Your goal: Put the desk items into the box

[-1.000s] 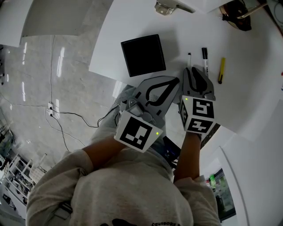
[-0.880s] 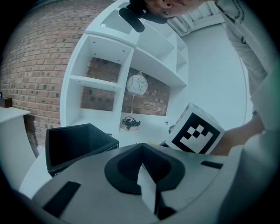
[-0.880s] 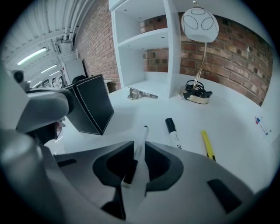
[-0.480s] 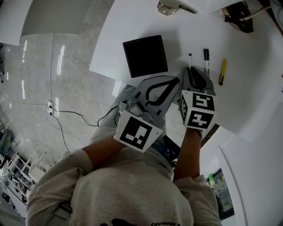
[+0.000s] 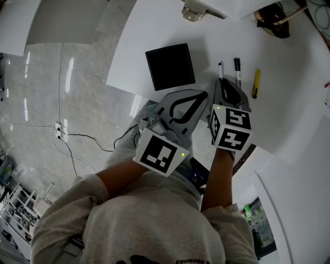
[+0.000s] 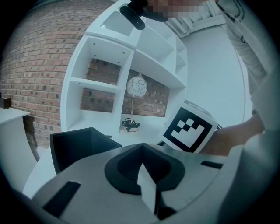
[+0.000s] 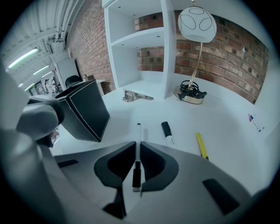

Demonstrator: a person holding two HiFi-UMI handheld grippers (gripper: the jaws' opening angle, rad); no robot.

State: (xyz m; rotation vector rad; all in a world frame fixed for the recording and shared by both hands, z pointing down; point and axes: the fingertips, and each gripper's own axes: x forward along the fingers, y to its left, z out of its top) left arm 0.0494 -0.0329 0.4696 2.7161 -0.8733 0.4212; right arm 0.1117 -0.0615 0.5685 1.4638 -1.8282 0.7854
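Closing on the white pen (image 7: 138, 132), the right gripper (image 7: 138, 146) squeezes its barrel; the left gripper (image 6: 141, 148) is clamped together, empty.

I can read no words or numbers from here. The left gripper's cube (image 5: 161, 153) and right gripper's cube (image 5: 230, 127) bear only black-and-white square patterns, and the sweatshirt print (image 5: 193, 261) is too small to read.

In your head view, your right gripper (image 5: 223, 82), jaws closing on the thin white pen (image 5: 220, 67), covers all but the pen's tip. The top edge cuts off the metal piece (image 5: 195, 9) and the lamp base (image 5: 273, 18). At the right of the right gripper view, 1 red-and-blue item (image 7: 255, 121) is too small to tell.
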